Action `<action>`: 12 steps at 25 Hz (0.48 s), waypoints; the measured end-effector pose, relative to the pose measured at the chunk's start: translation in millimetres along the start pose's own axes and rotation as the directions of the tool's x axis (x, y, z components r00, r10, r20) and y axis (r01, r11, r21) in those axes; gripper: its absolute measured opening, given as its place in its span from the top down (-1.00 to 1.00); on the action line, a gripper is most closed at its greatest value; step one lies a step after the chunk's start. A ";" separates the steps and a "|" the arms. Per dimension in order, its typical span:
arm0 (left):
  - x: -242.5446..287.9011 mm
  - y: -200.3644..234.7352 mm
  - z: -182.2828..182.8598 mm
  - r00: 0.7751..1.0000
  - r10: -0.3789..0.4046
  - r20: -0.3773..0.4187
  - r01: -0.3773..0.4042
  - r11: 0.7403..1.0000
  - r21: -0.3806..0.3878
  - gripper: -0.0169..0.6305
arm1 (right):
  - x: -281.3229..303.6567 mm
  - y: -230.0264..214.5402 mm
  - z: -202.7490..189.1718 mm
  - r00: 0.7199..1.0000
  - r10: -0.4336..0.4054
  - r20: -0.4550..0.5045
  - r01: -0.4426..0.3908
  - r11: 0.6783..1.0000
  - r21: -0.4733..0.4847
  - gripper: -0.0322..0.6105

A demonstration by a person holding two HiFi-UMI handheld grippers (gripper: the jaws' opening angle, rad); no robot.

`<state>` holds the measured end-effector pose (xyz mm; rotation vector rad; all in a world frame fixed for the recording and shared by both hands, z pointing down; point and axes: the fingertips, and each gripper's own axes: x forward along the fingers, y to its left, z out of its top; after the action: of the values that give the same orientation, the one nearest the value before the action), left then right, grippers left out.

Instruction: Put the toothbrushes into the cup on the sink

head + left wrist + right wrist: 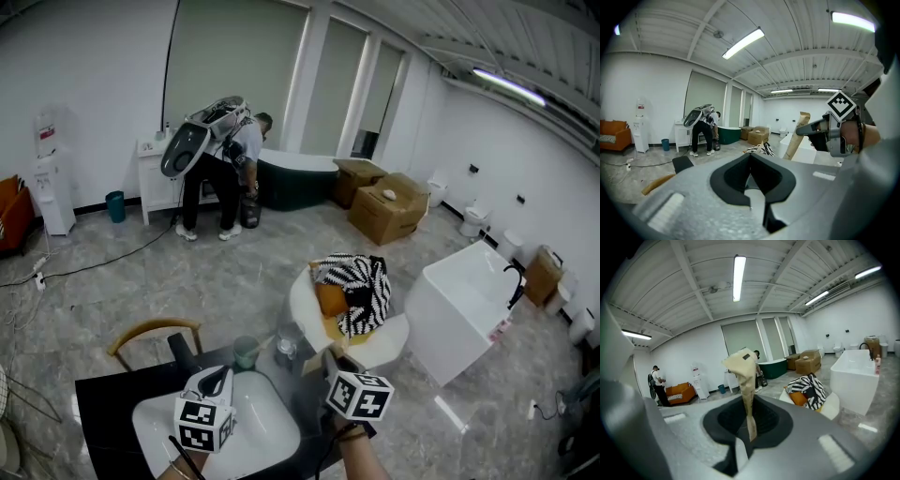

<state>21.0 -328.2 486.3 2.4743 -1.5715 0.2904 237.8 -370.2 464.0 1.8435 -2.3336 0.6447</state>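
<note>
Right tongs point(750, 428): clamped on the lower end of a tan paper-wrapped toothbrush point(746, 380), held upright with the wider top of the wrapper up in the air. Left tongs point(752, 192): pressed together, with nothing between them. Both held low at the near edge of a black surface point(98, 412), by a white sink point(150, 427) set into it; left marker cube point(206, 424) over the basin, right one just past its right rim. Just behind the sink, on the same surface: a pale green cup point(246, 352) and, beside it to the right, a clear glass point(286, 345), both upright and apart from the toothbrush. Contents of either: not discernible. Beyond the surface: a wooden chair point(155, 330), a white seat point(305, 300) piled with a zebra-striped cloth point(361, 286), a white bathtub point(459, 300), cardboard boxes point(389, 206), and a person point(220, 159) bending over by the far wall.
</note>
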 end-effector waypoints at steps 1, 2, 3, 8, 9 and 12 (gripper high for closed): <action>1.2 1.1 1.1 1.000 0.004 0.001 -0.004 1.000 0.001 0.92 | 4.9 0.0 3.3 1.000 0.004 0.000 -0.004 1.000 -0.006 0.80; 2.3 2.3 1.7 1.000 0.007 0.001 -0.007 1.000 0.002 0.92 | 10.0 0.4 6.5 1.000 0.009 0.001 -0.009 1.000 -0.012 0.80; 3.2 3.3 1.7 1.000 0.010 0.000 -0.010 1.000 0.002 0.92 | 14.9 1.1 9.8 1.000 0.014 0.002 -0.014 1.000 -0.020 0.80; 9.2 3.0 -4.3 1.000 0.023 -0.009 -0.023 1.000 -0.006 0.92 | 34.1 -2.8 26.0 1.000 0.028 0.014 -0.027 0.998 -0.055 0.80; 10.8 4.0 -5.6 1.000 0.027 -0.009 -0.027 1.000 -0.007 0.92 | 38.1 -3.8 28.8 0.999 0.029 0.017 -0.028 0.998 -0.060 0.80; 14.4 9.4 -6.9 0.999 0.036 -0.011 -0.036 0.999 -0.011 0.92 | 50.1 -3.8 37.4 0.999 0.033 0.023 -0.031 0.997 -0.072 0.80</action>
<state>18.1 -342.7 497.3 2.4339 -1.6107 0.2986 235.0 -430.6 447.7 1.7973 -2.3733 0.5373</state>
